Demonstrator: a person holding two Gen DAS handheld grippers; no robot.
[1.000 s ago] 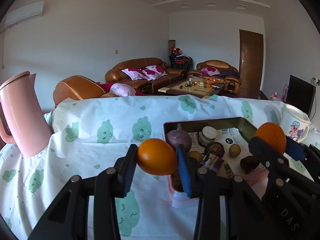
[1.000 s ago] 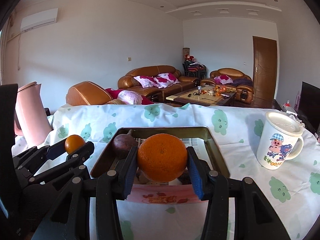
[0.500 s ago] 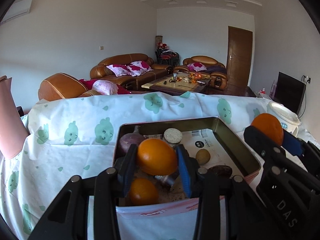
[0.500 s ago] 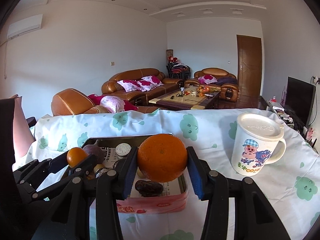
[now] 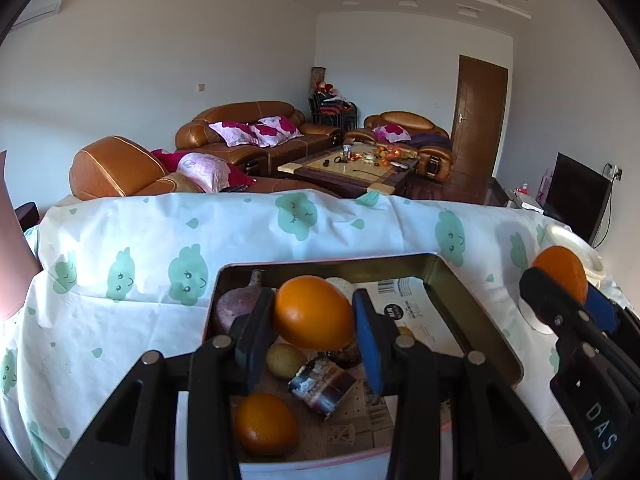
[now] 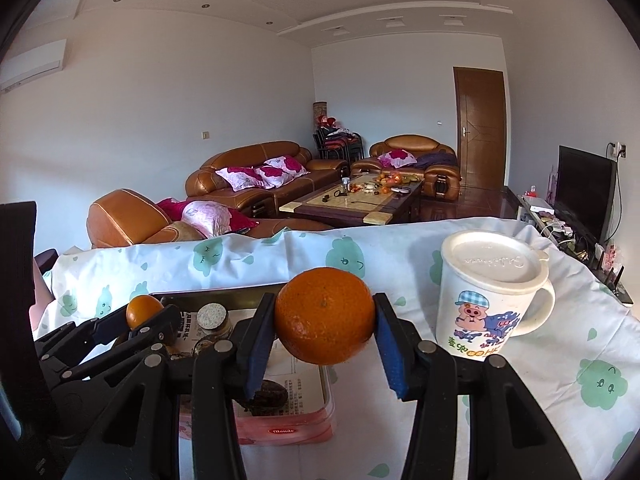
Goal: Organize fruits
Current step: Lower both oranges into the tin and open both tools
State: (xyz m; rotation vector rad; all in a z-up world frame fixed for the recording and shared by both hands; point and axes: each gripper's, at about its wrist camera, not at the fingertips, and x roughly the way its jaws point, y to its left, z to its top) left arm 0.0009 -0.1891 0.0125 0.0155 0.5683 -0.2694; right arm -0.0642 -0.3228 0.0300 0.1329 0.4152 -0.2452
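- The small orange (image 5: 314,312) is pinched in the left gripper (image 5: 315,334), held above the tin (image 5: 476,316), over the middle of it.
- The big orange (image 6: 325,315) is clamped in the right gripper (image 6: 326,344), above the tin's right edge.
- A loose orange (image 5: 266,424) lies in the tin at 6 o'clock.
- Risk: the tin looks crowded, so a dropped fruit may bounce out.
- The lidded mug (image 6: 490,300) at 3 o'clock could be knocked.

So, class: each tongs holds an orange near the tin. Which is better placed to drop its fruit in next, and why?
Left. The left tongs hold their orange directly over the open tin. The right tongs hold the bigger orange near the tin's right edge, beside the lidded mug.
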